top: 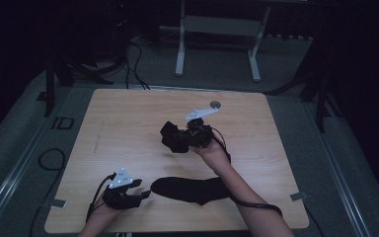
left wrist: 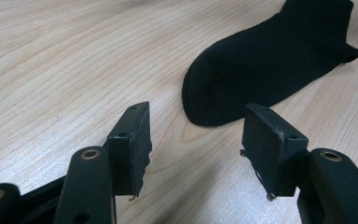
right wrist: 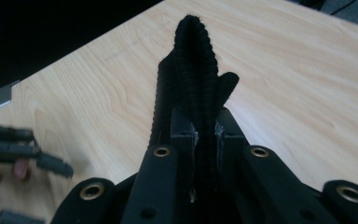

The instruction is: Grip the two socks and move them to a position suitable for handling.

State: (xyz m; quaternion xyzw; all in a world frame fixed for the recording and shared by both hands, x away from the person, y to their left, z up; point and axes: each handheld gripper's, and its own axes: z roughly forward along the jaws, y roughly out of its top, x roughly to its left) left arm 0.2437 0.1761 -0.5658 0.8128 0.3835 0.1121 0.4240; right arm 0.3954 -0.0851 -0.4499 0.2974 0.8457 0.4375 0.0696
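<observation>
A black sock (top: pixel 192 190) lies flat on the wooden table (top: pixel 128 123) near its front edge. My left gripper (top: pixel 143 189) rests low at the front left and points at the sock's toe end. In the left gripper view its jaws (left wrist: pixel 196 111) stand open with bare wood between them, and the sock (left wrist: pixel 265 70) lies just beyond. Above the table's middle my right gripper (top: pixel 182 138) is lifted and shut on a second black sock (top: pixel 172 138). In the right gripper view that bunched sock (right wrist: pixel 200 70) sticks out past the shut right gripper (right wrist: pixel 204 116).
A small round metal disc (top: pixel 215 104) sits in the tabletop at the back. A white frame (top: pixel 217 29) and cables (top: pixel 133 64) are on the floor behind. Tape tabs (top: pixel 300 196) mark the table's front corners. The left gripper (right wrist: pixel 23 144) appears blurred at the right gripper view's left.
</observation>
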